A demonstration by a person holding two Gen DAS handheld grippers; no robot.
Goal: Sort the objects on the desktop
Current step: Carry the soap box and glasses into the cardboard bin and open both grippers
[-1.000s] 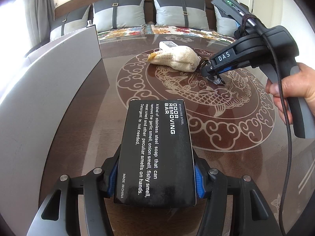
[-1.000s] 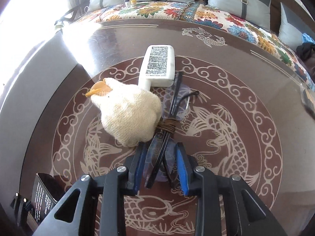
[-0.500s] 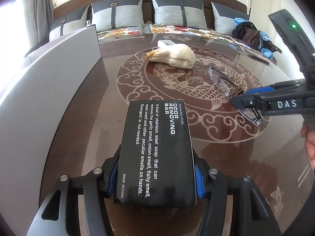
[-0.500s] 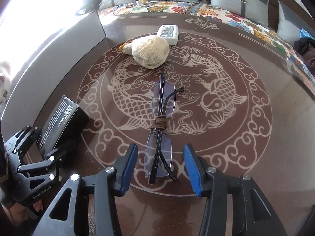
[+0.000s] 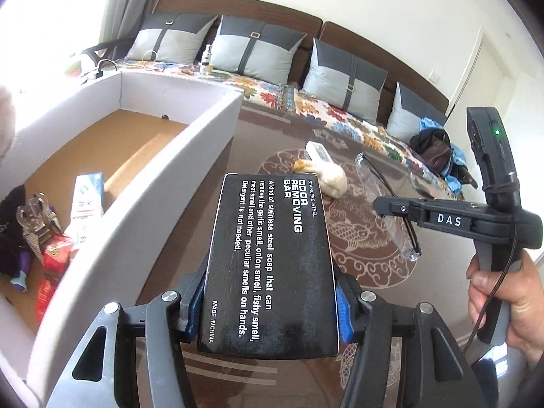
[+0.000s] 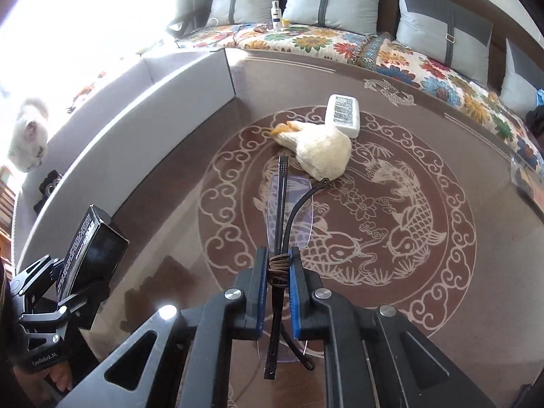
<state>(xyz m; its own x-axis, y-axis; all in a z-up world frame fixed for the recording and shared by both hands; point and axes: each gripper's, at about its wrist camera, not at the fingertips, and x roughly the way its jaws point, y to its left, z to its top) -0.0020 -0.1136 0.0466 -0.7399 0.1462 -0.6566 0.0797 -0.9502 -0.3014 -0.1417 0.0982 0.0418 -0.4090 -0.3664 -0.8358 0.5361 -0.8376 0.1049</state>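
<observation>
My left gripper (image 5: 270, 306) is shut on a black box (image 5: 268, 258) printed "odor removing bar" and holds it above the table, beside the grey storage box (image 5: 190, 156). It also shows in the right wrist view (image 6: 90, 248). My right gripper (image 6: 277, 275) is shut on folded clear glasses (image 6: 289, 214), gripped at the brown cord wound round them, and holds them above the table. The glasses also show in the left wrist view (image 5: 394, 224). A cream cloth glove (image 6: 323, 151) and a white remote (image 6: 343, 114) lie on the table beyond.
The storage box holds several items, among them a carton (image 5: 88, 197), a red packet (image 5: 56, 251) and dark cloth (image 5: 13, 231). The glass table (image 6: 442, 272) has a fish pattern. A cushioned sofa (image 6: 340, 40) runs behind. A white cat (image 6: 29, 139) is at far left.
My right gripper has closed on the glasses and lifted them off the table. My left gripper has risen with the black box, so the inside of the storage box now shows.
</observation>
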